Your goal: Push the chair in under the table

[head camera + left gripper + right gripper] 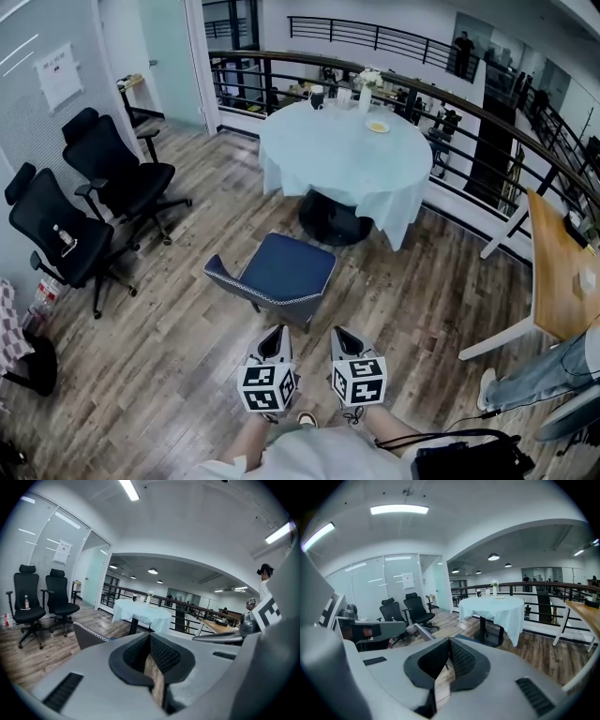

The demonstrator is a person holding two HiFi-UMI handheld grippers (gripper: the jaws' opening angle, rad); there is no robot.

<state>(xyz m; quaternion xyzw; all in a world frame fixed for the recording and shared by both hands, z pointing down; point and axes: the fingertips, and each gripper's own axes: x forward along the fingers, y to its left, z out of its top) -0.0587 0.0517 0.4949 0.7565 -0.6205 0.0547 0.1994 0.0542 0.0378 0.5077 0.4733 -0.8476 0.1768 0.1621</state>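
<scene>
Chair (281,270), blue, square-seated, near round cloth-draped table (337,155)

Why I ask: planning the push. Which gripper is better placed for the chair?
Probably left: the left gripper sits before the chair's near edge; the right gripper lies off its right corner.

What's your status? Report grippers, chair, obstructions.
Left gripper and right gripper both shut, empty, close behind the blue chair. Chair stands out from the round table, not yet pushed in. Nothing seen on the floor between them.
</scene>
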